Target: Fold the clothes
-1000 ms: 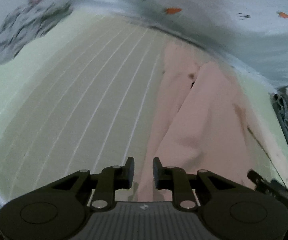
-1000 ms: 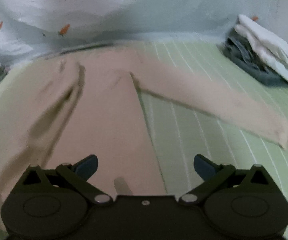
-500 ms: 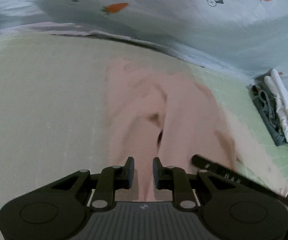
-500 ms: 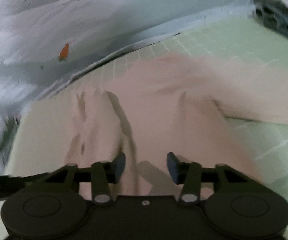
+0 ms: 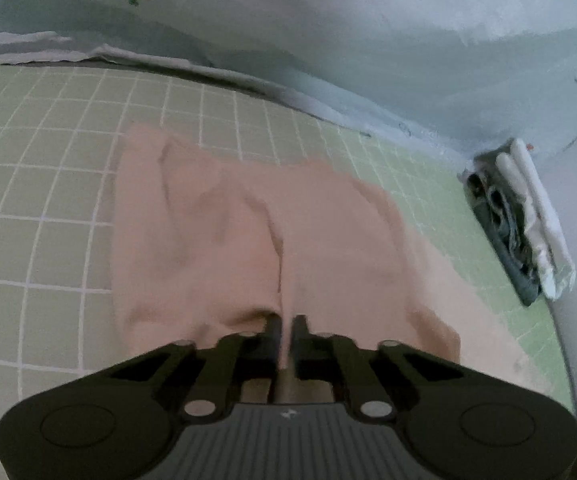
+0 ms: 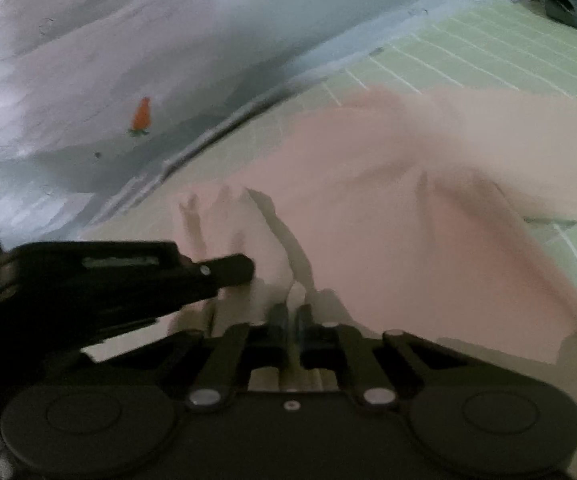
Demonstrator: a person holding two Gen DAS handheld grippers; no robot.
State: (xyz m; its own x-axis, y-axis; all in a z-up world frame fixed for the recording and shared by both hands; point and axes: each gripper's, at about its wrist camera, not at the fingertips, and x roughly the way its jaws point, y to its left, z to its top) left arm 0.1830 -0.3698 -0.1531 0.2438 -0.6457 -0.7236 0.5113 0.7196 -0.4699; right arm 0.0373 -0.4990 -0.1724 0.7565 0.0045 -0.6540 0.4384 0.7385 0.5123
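A pale green bed sheet (image 5: 48, 184) with a white grid fills the surface, and bare sheet runs wide from 8 to 11 o'clock in the left wrist view. At 12 o'clock the sheet ends under the bunched hem of a light blue quilt (image 5: 328, 40) printed with orange carrots. At 3 o'clock a stack of folded clothes (image 5: 520, 220), dark grey beside white, sits at the far right edge of the sheet, well apart from the work. A pink garment (image 5: 248, 240) lies wrinkled across the middle of the sheet, its far edge near the quilt hem and its right part trailing toward 4 o'clock. The left gripper (image 5: 286, 326) sits at 6 o'clock with its jaws pressed together on a raised fold at the garment's near edge. In the right wrist view, the right gripper (image 6: 291, 316) is likewise pinched onto a ridge of the same pink cloth at 6 o'clock, with the garment spreading away toward 1 and 3 o'clock, blurred. The left gripper shows there at 9 o'clock, just beside the right one, its tip on the cloth.
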